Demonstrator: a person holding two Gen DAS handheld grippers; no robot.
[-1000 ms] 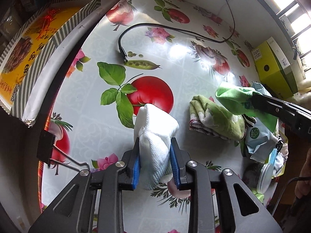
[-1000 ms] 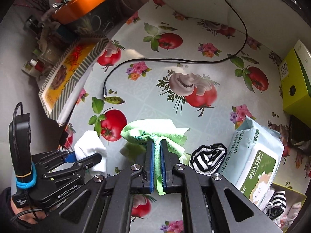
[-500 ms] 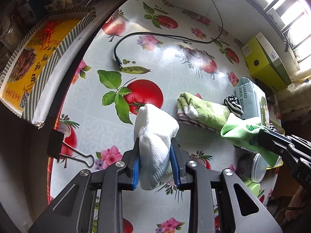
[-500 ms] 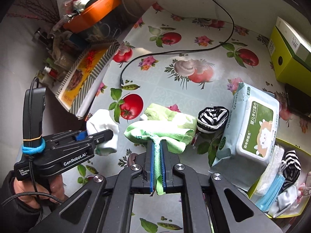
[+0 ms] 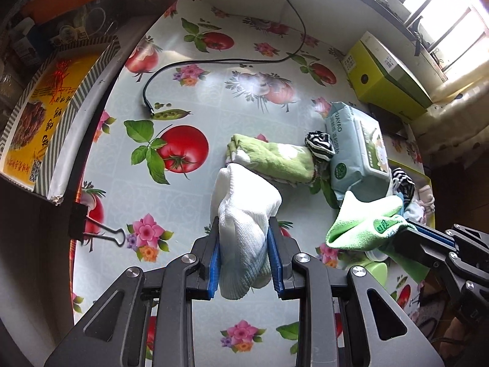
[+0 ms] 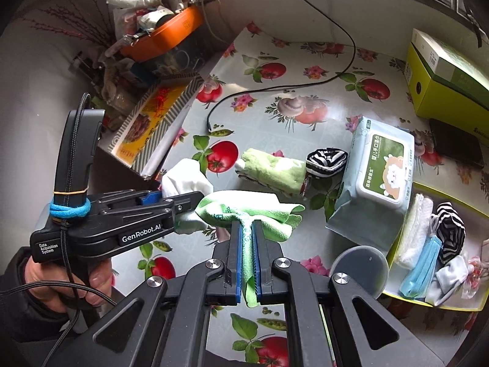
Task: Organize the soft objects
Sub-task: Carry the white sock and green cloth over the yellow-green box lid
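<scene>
I am carrying two cloths at once, which I judge to be the transport step toward the yellow tray (image 6: 440, 304) at the worktop's right edge, where masks and small fabric pieces are already lying. My left tool (image 5: 244, 260) is clamping a bunched white cloth (image 5: 244, 214), its pads spread by the thick wad; my right tool (image 6: 248, 260) is pinching a light green cloth (image 6: 244, 211) with its pads nearly closed. Both cloths are hanging clear above the worktop (image 5: 250, 55), near its front edge. Both tools are pointing forward and downward, the left one reaching across just beside the right. Next I am expecting to swing rightward over the wipes pack (image 6: 376, 171) and lower before releasing, avoiding the folded green towel (image 6: 272, 171).
</scene>
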